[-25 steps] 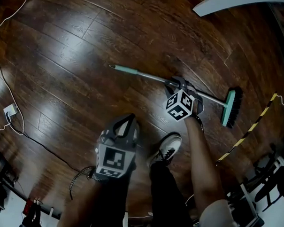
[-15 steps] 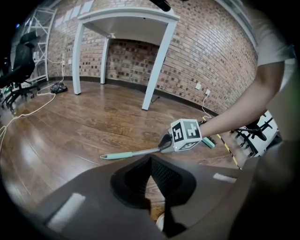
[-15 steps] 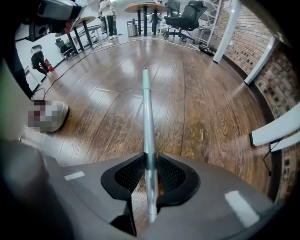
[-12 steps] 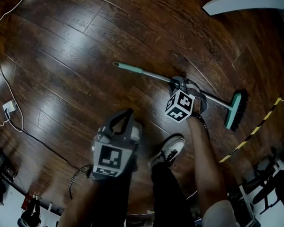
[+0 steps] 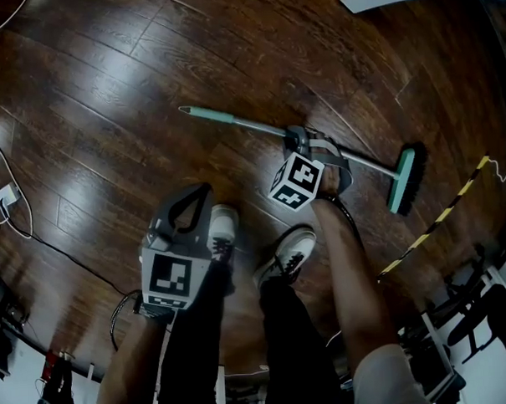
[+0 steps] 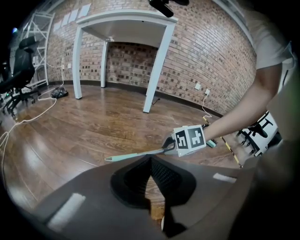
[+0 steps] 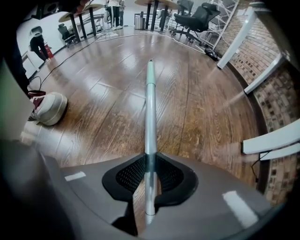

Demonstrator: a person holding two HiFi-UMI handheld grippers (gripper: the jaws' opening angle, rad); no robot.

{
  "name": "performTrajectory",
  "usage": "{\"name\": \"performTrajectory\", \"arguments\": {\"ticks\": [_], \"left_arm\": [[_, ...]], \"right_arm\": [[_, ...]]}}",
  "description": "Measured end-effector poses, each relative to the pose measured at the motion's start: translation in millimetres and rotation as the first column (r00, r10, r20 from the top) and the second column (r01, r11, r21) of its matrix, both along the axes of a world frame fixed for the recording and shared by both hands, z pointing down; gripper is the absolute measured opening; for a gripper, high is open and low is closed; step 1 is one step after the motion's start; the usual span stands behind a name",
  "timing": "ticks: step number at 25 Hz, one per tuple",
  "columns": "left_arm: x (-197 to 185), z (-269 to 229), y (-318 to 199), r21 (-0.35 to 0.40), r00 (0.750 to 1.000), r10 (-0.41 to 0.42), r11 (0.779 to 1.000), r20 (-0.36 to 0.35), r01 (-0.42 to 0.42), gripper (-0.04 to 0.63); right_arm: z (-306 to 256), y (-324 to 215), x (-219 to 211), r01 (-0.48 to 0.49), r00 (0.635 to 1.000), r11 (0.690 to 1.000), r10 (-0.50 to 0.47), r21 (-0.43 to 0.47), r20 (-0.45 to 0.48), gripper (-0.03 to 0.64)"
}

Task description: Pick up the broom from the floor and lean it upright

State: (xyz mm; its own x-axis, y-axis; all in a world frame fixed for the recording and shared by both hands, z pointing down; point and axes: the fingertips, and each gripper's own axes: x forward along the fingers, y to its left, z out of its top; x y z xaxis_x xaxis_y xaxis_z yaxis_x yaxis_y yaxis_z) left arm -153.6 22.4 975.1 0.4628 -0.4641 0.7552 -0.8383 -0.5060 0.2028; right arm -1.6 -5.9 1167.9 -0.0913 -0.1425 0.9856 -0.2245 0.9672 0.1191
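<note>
Well, we judge the broom (image 5: 241, 124) light and stiff, its smooth metal handle (image 7: 150, 112) a little slippery, with the brush head (image 5: 400, 180) weighting one end. A hold past the middle, toward that head, looks soundest to us. It lies flat on the wooden floor (image 5: 106, 94) just ahead of our shoes (image 5: 293, 252). Our right gripper (image 5: 299, 140) points down, its jaws closing on the handle running between them. Our left gripper (image 5: 189, 210) hangs well apart, jaws together on nothing.
</note>
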Motion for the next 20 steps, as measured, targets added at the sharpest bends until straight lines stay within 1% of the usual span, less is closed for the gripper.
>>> {"name": "performTrajectory", "arguments": {"ticks": [2, 4, 7, 10, 14, 17, 20], "left_arm": [[8, -18, -5, 0.025, 0.999, 0.035, 0.999, 0.001, -0.035, -0.002], [20, -46, -11, 0.070, 0.995, 0.098, 0.993, 0.000, -0.098, -0.002], [36, -101, -27, 0.147, 0.981, 0.194, 0.970, -0.005, -0.191, -0.002], [52, -158, -40, 0.191, 0.964, 0.267, 0.946, -0.010, -0.261, -0.002], [79, -241, -50, 0.240, 0.943, 0.329, 0.920, -0.041, -0.310, -0.002], [98, -292, -58, 0.280, 0.931, 0.362, 0.900, -0.053, -0.334, -0.002], [120, -326, -64, 0.304, 0.927, 0.371, 0.891, -0.060, -0.337, -0.002]], "right_arm": [[-25, -3, 9, -0.015, 1.000, 1.000, 0.015, 0.019, 0.001, 0.083], [-56, -8, 21, -0.038, 0.999, 0.998, 0.037, 0.046, 0.009, 0.083], [-109, -22, 34, -0.091, 0.995, 0.991, 0.087, 0.100, 0.037, 0.083], [-167, -41, 51, -0.162, 0.986, 0.975, 0.153, 0.150, 0.069, 0.083], [-247, -53, 86, -0.267, 0.963, 0.945, 0.253, 0.191, 0.096, 0.084], [-295, -58, 111, -0.326, 0.945, 0.923, 0.311, 0.203, 0.105, 0.087], [-331, -58, 141, -0.385, 0.922, 0.900, 0.365, 0.204, 0.128, 0.089]]}}
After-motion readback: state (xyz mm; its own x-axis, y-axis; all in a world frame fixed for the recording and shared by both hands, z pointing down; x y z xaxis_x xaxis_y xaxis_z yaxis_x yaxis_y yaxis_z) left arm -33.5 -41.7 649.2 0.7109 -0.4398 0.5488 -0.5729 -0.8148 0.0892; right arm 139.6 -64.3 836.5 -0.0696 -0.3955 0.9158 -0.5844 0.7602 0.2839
